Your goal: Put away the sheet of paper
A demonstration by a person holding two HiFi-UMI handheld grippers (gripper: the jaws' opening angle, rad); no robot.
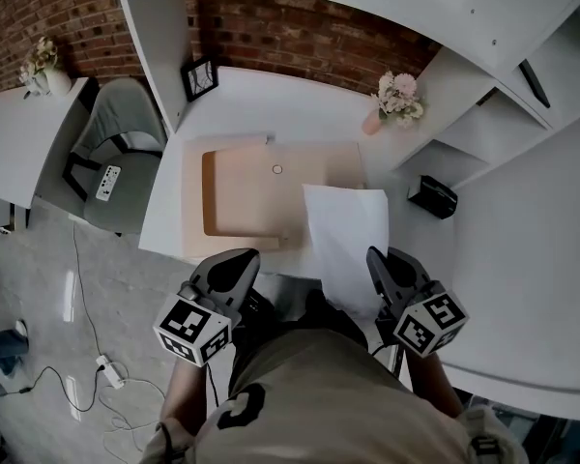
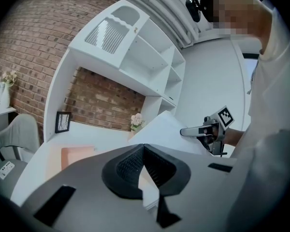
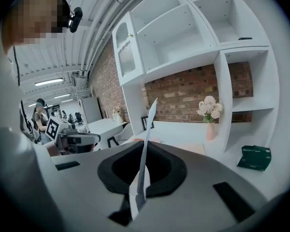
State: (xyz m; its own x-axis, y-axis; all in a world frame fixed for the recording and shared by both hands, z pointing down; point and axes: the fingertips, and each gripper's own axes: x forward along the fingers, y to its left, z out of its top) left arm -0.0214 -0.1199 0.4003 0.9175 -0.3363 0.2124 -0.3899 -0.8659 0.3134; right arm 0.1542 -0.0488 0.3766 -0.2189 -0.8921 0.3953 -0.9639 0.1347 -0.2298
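A white sheet of paper (image 1: pixel 343 235) hangs over the front edge of the white desk (image 1: pixel 261 104), its far end above the desk top. My right gripper (image 1: pixel 382 267) is shut on the sheet's near right edge. In the right gripper view the paper (image 3: pixel 150 122) stands edge-on between the jaws of that gripper (image 3: pixel 146 146). A tan folder-like tray (image 1: pixel 242 201) lies flat on the desk to the left of the sheet. My left gripper (image 1: pixel 234 269) hovers at the desk's front edge, shut and holding nothing; its jaws meet in the left gripper view (image 2: pixel 144 149).
A vase of flowers (image 1: pixel 396 100) and a small picture frame (image 1: pixel 199 77) stand at the back of the desk. A dark box (image 1: pixel 432 196) sits on the right shelf. White shelving rises on both sides. A grey chair (image 1: pixel 116 153) and floor cables (image 1: pixel 106 370) are to the left.
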